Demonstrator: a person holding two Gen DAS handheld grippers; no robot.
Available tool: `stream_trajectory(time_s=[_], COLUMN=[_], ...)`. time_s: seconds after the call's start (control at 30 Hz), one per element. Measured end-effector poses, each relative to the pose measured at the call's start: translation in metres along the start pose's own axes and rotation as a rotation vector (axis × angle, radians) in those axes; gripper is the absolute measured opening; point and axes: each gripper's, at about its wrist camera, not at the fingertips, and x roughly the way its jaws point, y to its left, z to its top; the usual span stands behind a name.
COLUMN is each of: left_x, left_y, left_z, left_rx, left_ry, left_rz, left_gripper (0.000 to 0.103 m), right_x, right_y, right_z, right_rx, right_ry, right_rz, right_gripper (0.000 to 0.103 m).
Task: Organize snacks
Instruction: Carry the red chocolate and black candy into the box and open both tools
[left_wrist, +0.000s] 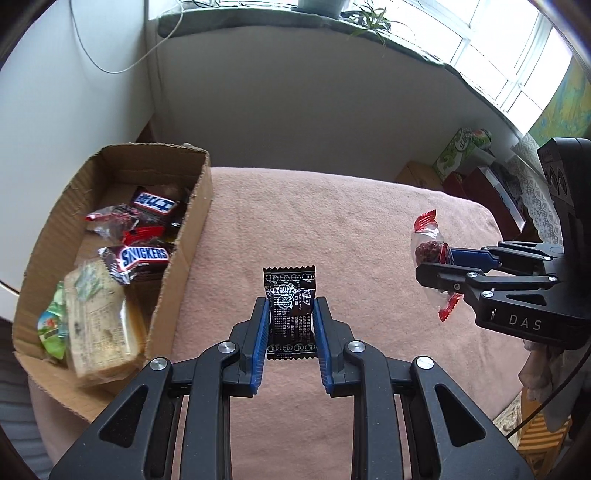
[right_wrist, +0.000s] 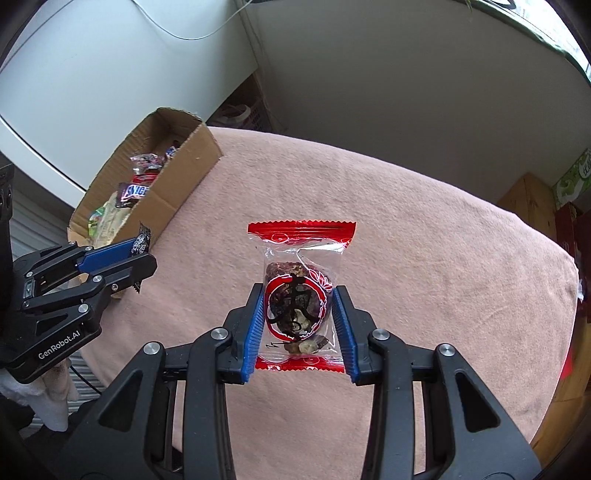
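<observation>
Left gripper (left_wrist: 290, 332): blue-padded fingers (left_wrist: 260, 339) pinching a small black candy packet (left_wrist: 290, 314) by its two side edges. Packet upright between the pads, white print facing the camera, held clear above the pink cloth-covered surface (left_wrist: 332, 229).

Right gripper (right_wrist: 299, 328): fingers (right_wrist: 255, 332) pinching a clear snack packet with red ends (right_wrist: 299, 295), dark dried fruit visible inside, red circular label on front. Also lifted off the surface. From the left wrist view the same packet hangs at the right, gripped at its middle, red ends sticking out above and below the pads.

Cardboard box (left_wrist: 184, 258) sits at the far left of the surface, open top, ragged cut edges. Contents: a Snickers bar (left_wrist: 142, 258), a second bar with a blue and white label (left_wrist: 155, 203) farther back, a clear red-ended packet (left_wrist: 110, 221), a pale wrapped block (left_wrist: 99, 325) at the near end, and a green-printed packet (left_wrist: 53, 325) beside it.

Both held packets are to the right of the box, not over it; the black one is the nearer to the box wall.

Background: white wall, windowsill with a plant (left_wrist: 369, 18), stacked cartons (left_wrist: 461, 155) far right.
</observation>
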Motion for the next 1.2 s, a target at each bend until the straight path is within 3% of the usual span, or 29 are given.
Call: stream_trajectory(time_s=[0.53, 0.8, 1.2], left_x=[-0.042, -0.051, -0.05], left_y=[0.078, 0.118, 0.16], left_z=[-0.011, -0.015, -0.012], left_rx=[-0.134, -0.191, -0.254], left_ry=[-0.088, -0.1, -0.086], left_rz=[0.094, 0.128, 0.153], left_gripper=[0.022, 0.022, 0.022], right_x=[0.008, 0.027, 0.049], right_y=[0.098, 0.141, 0.176], right_z=[0.044, 0.06, 0.075], right_rx=[-0.197, -0.267, -0.314], right_ry=[-0.014, 0.0, 0.028], right_rz=[0.084, 0.099, 0.117], right_gripper=[0.038, 0.038, 0.038])
